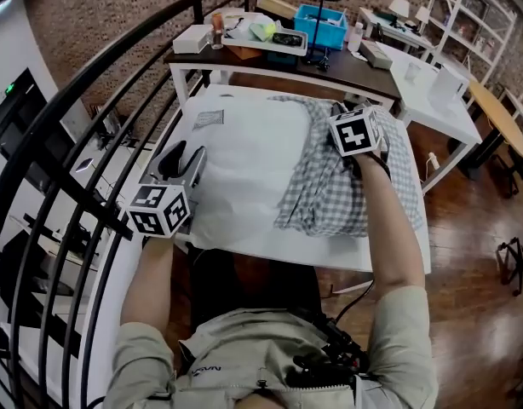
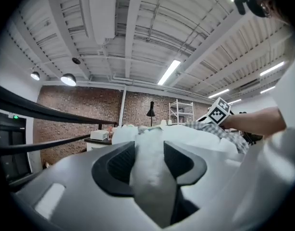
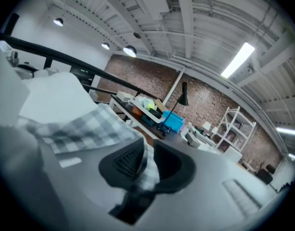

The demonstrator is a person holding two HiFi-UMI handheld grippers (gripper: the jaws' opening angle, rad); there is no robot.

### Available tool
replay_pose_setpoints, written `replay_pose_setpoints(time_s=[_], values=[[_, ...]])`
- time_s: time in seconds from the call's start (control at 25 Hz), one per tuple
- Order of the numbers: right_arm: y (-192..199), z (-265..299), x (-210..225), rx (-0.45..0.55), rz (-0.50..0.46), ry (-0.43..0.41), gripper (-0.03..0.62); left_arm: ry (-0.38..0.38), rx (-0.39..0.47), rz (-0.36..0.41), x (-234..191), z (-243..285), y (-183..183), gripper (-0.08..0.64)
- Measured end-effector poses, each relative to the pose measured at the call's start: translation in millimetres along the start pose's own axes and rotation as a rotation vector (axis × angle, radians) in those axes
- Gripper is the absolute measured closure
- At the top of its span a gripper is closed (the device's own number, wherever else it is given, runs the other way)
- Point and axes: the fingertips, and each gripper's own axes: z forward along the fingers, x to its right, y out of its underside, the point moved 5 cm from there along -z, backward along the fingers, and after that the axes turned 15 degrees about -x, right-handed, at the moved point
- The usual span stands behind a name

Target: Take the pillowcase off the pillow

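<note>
White pillow [image 1: 240, 156] centre frame, left gripper [image 2: 147, 160] clamped on its left edge. Checked pillowcase [image 1: 330, 186] bunched over pillow's right half, right gripper [image 3: 146, 163] pinching it at upper right. We flag risks: thin pinch slips; pillow drags along if left hold loosens.

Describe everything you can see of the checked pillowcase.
The pillowcase is soft grey-and-white checked cloth, crumpled and bunched over the right end of the white pillow, most of which lies bare. It lies on the white table. The right gripper pinches a fold of it between its jaws.
</note>
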Motion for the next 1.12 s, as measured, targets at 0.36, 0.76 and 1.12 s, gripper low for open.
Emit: replay_pose_setpoints(time_s=[0.36,0.76,1.12], values=[[17,-112,-48,0.229,-0.015,-0.122,0.486,0.131,-0.022,0.261,97,-40,-11,0.307],[67,-183,-106,0.29,-0.048,-0.236,0.465,0.184,-0.213,0.306,135,-23,43,0.249],[120,-159,-175,0.157,-0.088,-0.249,0.43,0.023,-0.188,0.341,132,-13,49,0.443]])
